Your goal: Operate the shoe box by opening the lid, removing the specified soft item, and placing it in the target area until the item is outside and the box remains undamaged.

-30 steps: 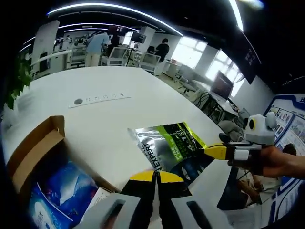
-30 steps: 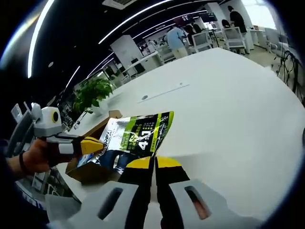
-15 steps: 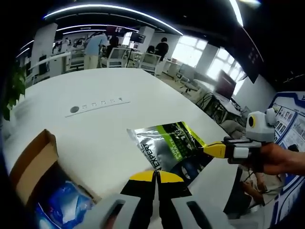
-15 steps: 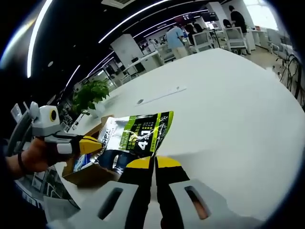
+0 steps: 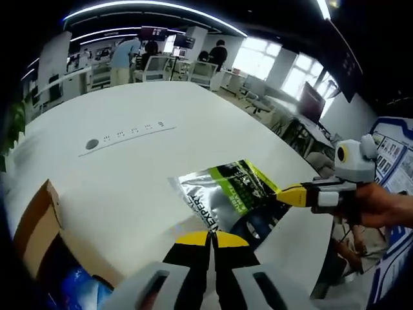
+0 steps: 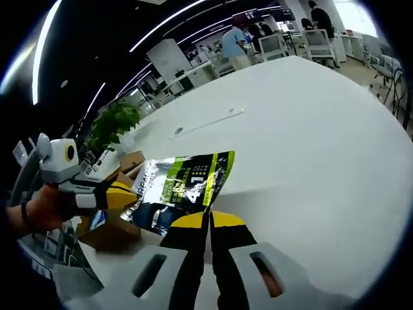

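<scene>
I hold the shiny bag up in the air with both tongs. My left tongs are pinched shut on one edge of the bag. My right tongs are pinched shut on the other edge. In the left gripper view I can see my right tongs come in from the side, with my hand behind them. In the right gripper view my left tongs come in from the other side.

The bag is out of the shoe box now. It hangs over the white counter. The box sits open near the counter's edge, below and behind the bag.

What could go wrong? I think the bag is slippery, so it may slide out if I pull my hands apart too hard. It could also tear. If I let go too close to the edge, it may fall to the floor.

The box is cut off in the left gripper view, and something blue inside it is hard to make out. I cannot read the small words on the bag. I see no mark for the target spot.
</scene>
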Action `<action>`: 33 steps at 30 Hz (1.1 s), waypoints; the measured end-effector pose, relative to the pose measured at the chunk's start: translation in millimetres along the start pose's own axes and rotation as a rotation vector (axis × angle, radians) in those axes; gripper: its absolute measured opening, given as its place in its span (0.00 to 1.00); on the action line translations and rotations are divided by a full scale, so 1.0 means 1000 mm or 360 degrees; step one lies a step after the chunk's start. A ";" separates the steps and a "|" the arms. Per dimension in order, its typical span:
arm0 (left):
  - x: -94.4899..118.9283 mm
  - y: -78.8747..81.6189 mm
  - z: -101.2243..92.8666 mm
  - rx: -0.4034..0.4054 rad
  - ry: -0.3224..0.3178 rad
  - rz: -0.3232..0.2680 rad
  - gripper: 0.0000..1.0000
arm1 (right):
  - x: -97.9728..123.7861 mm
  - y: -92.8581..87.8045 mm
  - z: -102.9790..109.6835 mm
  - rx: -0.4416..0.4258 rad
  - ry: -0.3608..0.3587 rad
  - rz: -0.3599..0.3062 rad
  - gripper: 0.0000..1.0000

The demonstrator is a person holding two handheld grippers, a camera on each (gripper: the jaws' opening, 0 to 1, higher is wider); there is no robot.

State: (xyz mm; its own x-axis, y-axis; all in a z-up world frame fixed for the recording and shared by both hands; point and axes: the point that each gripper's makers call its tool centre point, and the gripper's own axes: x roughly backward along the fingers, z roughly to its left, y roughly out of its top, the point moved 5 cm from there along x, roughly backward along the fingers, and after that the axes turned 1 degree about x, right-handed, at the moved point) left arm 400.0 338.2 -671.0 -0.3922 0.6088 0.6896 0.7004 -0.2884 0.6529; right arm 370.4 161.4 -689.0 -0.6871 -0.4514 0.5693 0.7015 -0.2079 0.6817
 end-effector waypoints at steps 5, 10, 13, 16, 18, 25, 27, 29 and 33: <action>-0.013 -0.006 0.002 -0.0018 0.0010 0.0057 0.01 | -0.007 -0.005 -0.009 -0.0011 -0.0010 0.0036 0.01; -0.026 -0.010 0.003 -0.0028 0.0010 0.0111 0.01 | -0.012 -0.012 -0.018 -0.0029 -0.0027 0.0070 0.01; -0.031 -0.014 0.004 -0.0035 0.0017 0.0143 0.01 | -0.016 -0.017 -0.022 -0.0041 -0.0036 0.0091 0.01; -0.035 -0.017 0.004 -0.0040 0.0028 0.0173 0.01 | -0.018 -0.021 -0.024 -0.0048 -0.0041 0.0108 0.01; -0.037 -0.019 0.005 -0.0037 0.0035 0.0191 0.01 | -0.020 -0.024 -0.025 -0.0050 -0.0043 0.0120 0.01; -0.044 -0.028 0.006 -0.0030 0.0058 0.0263 0.02 | -0.024 -0.030 -0.030 -0.0054 -0.0049 0.0148 0.01; -0.046 -0.029 0.005 -0.0030 0.0058 0.0272 0.02 | -0.024 -0.031 -0.031 -0.0059 -0.0055 0.0153 0.01; -0.047 -0.029 0.005 -0.0034 0.0066 0.0285 0.02 | -0.025 -0.032 -0.032 -0.0081 -0.0067 0.0155 0.01; -0.052 -0.033 0.005 -0.0027 0.0083 0.0324 0.02 | -0.025 -0.034 -0.034 -0.0098 -0.0076 0.0156 0.01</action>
State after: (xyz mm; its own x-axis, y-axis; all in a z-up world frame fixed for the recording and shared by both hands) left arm 400.2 319.5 -730.2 -0.2743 0.4980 0.8227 0.7585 -0.4139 0.5034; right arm 370.1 150.7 -742.6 -0.6221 -0.4304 0.6540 0.7748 -0.2186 0.5932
